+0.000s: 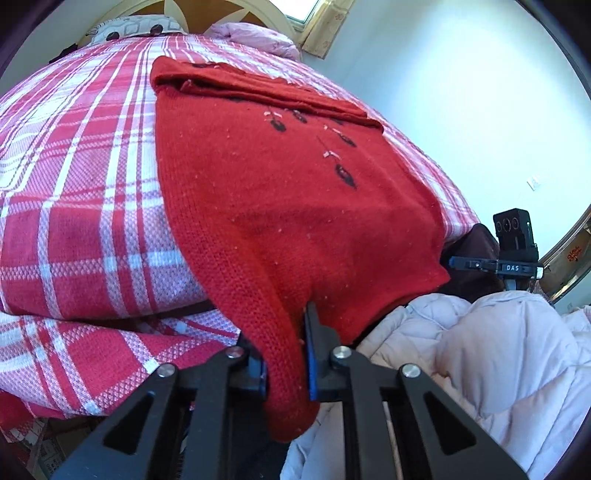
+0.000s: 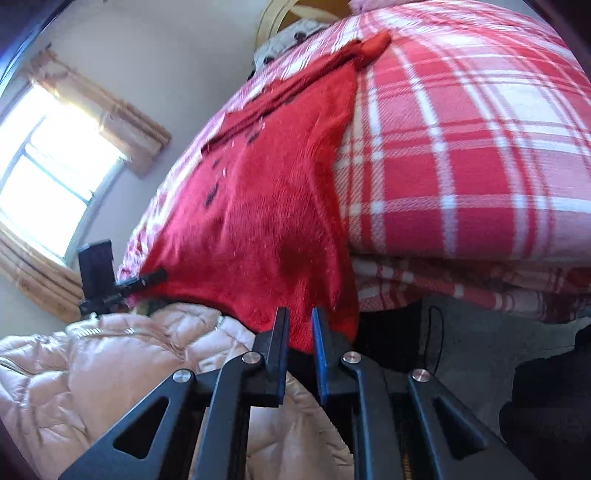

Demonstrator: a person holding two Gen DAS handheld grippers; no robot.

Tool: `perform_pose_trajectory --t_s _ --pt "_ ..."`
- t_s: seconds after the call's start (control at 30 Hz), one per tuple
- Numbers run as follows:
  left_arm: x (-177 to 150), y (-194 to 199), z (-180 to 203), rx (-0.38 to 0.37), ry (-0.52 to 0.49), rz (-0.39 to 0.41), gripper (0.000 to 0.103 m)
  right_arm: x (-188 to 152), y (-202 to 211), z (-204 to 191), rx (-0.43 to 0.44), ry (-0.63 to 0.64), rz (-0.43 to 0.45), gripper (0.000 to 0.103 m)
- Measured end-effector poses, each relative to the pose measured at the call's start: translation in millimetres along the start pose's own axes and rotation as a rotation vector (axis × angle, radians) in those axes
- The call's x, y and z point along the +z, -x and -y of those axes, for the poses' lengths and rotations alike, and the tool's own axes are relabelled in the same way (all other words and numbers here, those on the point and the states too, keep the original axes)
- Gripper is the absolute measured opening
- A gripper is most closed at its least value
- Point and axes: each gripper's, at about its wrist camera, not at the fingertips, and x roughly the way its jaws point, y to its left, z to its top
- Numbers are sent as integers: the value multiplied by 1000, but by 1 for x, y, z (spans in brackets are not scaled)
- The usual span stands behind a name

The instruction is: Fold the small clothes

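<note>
1. Red knitted garment (image 1: 280, 206): was laid on a bed covered with a red-and-white plaid blanket (image 1: 81, 177), its near hem hanging over the bed's edge. Its far part was folded over on itself, and small dark leaf motifs were stitched on the front.
2. Left gripper (image 1: 286, 354): was closed narrowly on the garment's near hem; a bunched fold of red knit was pinched between the blue pads (image 1: 312, 365) and drooped below them.
3. Right gripper (image 2: 299, 332): was set at the other near corner of the same hem (image 2: 303, 332), jaws drawn narrow, with the red edge caught between the blue-faced fingers.
4. Pink quilted jacket (image 1: 480, 350): was seen below the bed's edge, near both grippers.
5. Patterned pillow (image 1: 136, 27): was placed at the head of the bed.
6. Window (image 2: 51, 166): was lit brightly, with curtains beside it.
</note>
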Motion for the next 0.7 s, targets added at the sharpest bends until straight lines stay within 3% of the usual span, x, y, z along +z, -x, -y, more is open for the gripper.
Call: perform_pose_trajectory --t_s 0.07,0.13,0.2,0.27,0.4,0.5,0.6,0.63,0.67,0.7 --pt "0 1 -2 -6 6 1 15 2 1 5 -40 -10 14 13" --pt "0 1 -2 -9 7 1 15 4 -4 7 -62 -22 5 22" --pt "1 -1 0 -2 -2 0 15 4 -11 9 -72 -24 -6 48" --pt "2 -4 3 7 -7 -3 15 3 -17 10 -88 -17 -9 54" --pt "3 -13 1 13 10 -18 16 4 -29 17 -12 -54 -29 54" --pt "3 -19 3 21 17 -28 18 6 -46 11 -32 -16 -57 54" --pt "3 -23 2 36 25 -34 34 9 -57 7 -40 2 -81 53" --pt "4 -25 1 44 32 -36 41 10 -57 6 -30 6 -79 50" --pt "3 -27 0 49 42 -40 42 11 -55 5 -21 6 -73 36" --pt "3 -28 -2 47 52 -43 42 12 -53 5 -18 4 -71 15"
